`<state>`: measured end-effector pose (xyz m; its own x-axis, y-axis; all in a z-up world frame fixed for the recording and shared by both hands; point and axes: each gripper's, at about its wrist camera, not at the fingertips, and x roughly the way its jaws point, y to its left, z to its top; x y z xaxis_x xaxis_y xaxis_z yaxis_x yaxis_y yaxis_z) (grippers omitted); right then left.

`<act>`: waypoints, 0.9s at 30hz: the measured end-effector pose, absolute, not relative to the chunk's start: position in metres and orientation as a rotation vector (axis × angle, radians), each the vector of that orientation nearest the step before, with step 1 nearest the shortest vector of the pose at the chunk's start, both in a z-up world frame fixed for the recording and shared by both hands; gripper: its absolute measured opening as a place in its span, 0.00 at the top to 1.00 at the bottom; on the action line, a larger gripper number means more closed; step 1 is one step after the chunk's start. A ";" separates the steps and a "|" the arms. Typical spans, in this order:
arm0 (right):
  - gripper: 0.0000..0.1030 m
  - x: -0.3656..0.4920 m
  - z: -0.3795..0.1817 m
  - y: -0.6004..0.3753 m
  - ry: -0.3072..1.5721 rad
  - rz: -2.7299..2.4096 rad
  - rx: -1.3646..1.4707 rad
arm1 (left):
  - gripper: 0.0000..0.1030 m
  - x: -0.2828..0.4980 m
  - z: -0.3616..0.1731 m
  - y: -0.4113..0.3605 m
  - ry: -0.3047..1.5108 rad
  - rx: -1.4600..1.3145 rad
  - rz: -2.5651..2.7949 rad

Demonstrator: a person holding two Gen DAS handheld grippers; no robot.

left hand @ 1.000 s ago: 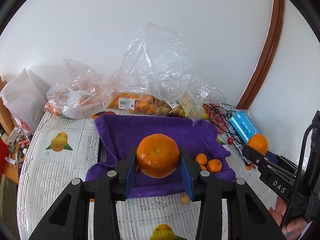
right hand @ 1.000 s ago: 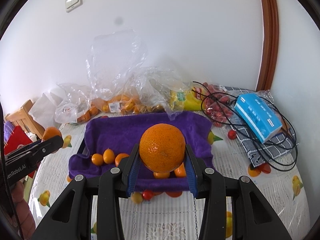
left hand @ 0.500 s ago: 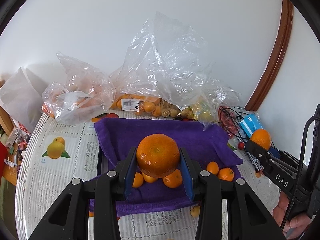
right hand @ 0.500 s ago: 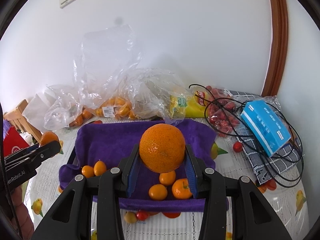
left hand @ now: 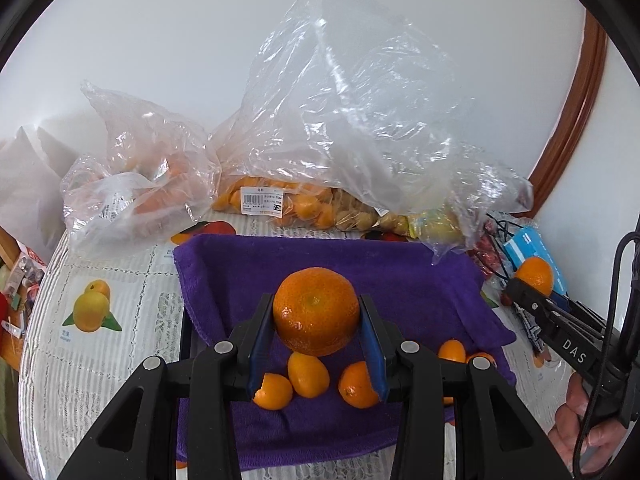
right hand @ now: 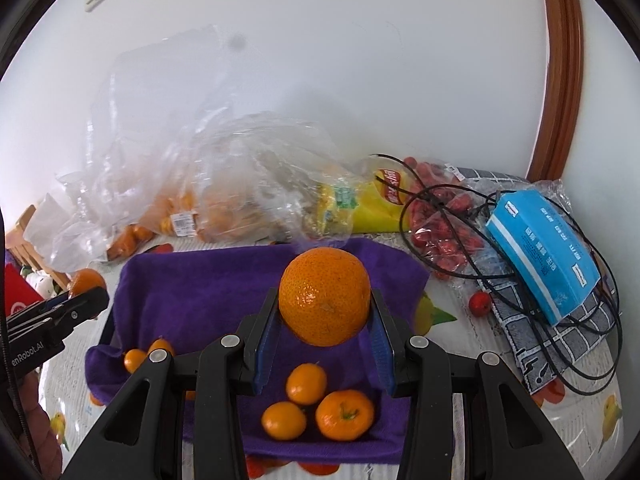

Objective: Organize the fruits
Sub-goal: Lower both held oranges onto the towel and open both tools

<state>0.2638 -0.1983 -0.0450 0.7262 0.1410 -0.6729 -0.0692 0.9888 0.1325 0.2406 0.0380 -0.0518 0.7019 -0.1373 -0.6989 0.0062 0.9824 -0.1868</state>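
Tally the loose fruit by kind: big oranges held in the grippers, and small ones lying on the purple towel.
Large round oranges, one clamped in the left gripper, one in the right gripper: 2
Small orange fruits lying on the purple towel: 5
Total: 7

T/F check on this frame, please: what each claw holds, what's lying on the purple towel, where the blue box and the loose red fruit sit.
1. The left claw grips a large orange. True.
2. The right claw is empty. False: it holds another large orange.
3. Small oranges lie on the purple towel. True.
4. The blue box sits on the towel. False: it lies off to the right, on a checked cloth.
5. A small red fruit lies loose beside the cables. True.
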 end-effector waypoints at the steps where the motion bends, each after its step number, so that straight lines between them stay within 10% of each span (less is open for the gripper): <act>1: 0.60 0.267 -0.047 -0.201 0.753 0.112 0.102 | 0.63 0.244 -0.054 0.040 0.793 -0.180 -0.076; 27: 0.59 0.307 -0.137 -0.186 0.920 0.159 0.032 | 0.63 0.301 -0.139 0.023 0.962 -0.198 -0.098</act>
